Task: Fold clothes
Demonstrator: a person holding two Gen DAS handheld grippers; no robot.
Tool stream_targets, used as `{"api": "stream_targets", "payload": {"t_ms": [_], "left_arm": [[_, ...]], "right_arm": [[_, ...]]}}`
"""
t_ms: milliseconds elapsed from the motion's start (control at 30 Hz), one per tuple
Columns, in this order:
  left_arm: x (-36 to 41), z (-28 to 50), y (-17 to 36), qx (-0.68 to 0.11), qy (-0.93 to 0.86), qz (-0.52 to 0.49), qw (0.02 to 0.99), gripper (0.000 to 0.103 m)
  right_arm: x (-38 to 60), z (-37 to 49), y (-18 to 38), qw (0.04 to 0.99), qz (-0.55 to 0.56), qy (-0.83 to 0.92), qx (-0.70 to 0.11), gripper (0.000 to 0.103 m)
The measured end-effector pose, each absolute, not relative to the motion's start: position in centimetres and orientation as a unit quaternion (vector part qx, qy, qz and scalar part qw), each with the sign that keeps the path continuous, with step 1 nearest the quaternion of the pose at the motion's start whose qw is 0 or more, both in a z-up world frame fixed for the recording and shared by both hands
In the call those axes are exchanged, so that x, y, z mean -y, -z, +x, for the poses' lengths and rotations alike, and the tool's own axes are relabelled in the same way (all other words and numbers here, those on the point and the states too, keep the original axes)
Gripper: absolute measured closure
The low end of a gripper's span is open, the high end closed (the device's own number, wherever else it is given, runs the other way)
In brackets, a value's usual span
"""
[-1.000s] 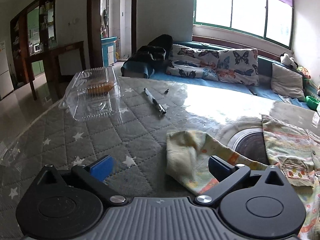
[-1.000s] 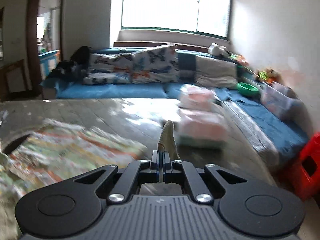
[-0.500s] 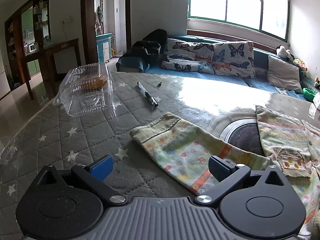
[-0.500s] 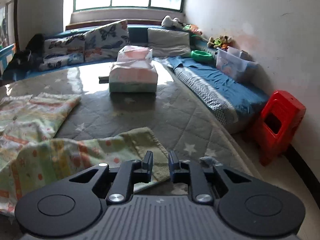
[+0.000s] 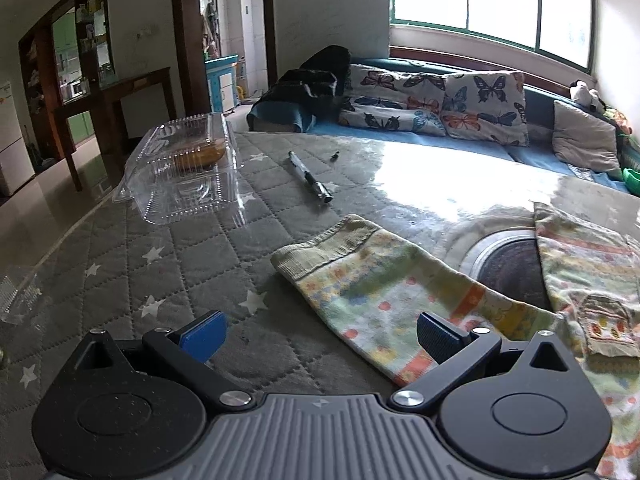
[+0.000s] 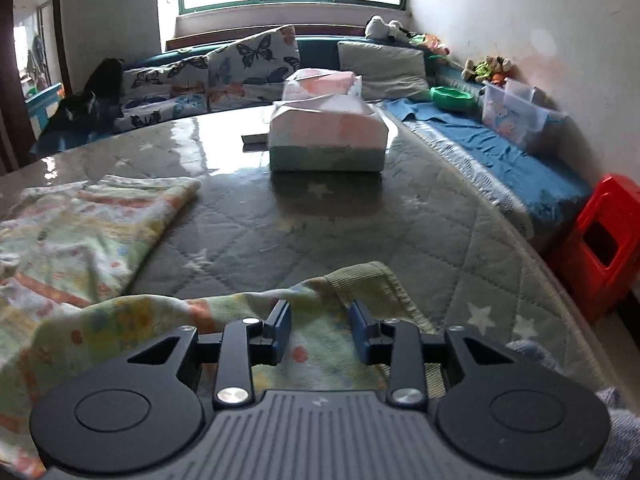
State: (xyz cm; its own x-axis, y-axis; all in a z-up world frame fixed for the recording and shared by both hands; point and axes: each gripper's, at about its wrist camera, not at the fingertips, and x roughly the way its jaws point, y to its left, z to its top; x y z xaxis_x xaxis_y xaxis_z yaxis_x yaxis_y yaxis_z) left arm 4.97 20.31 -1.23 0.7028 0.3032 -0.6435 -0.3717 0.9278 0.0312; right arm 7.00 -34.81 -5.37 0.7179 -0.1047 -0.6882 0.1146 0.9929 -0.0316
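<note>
A small pastel printed garment lies spread on the grey quilted table. In the left wrist view one sleeve [image 5: 384, 292] with a ribbed cuff stretches flat toward the left, and the body with a small pocket [image 5: 592, 276] lies at right. My left gripper [image 5: 318, 334] is open and empty, just above the sleeve's near edge. In the right wrist view the other sleeve [image 6: 320, 312] with its ribbed cuff lies flat under my right gripper [image 6: 320, 330], which is open with nothing between its pads. The garment's body [image 6: 88, 224] lies at left.
A clear plastic clamshell box [image 5: 186, 172] with food, a pen [image 5: 310, 178] and a small cap lie on the far left of the table. A round dark inset [image 5: 512, 268] sits mid-table. A tissue pack [image 6: 326, 136] stands far right. A red stool [image 6: 600, 240] stands beyond the table's right edge.
The bunched left sleeve has been spread out flat. My right gripper was shut on the right sleeve's cuff, lowered it to the table and opened, letting it go.
</note>
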Motion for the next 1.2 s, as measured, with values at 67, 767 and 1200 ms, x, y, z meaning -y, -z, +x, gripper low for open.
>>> {"api": "stream_targets", "payload": {"t_ms": [67, 767, 1200], "left_arm": [[-20.5, 5.4, 1.4, -0.341, -0.186, -0.051, 0.920, 0.000], [-23.5, 9.3, 3.1, -0.335, -0.217, -0.099, 0.911, 0.066], [-24.0, 2.9, 2.1, -0.301, -0.246, -0.121, 0.913, 0.095]], "right_arm": [[35.3, 7.1, 5.4, 0.924, 0.004, 0.083, -0.373, 0.066], [35.8, 7.5, 5.4, 0.922, -0.006, 0.104, -0.372, 0.059], [36.1, 7.4, 5.8, 0.927, -0.011, 0.107, -0.360, 0.044]]}}
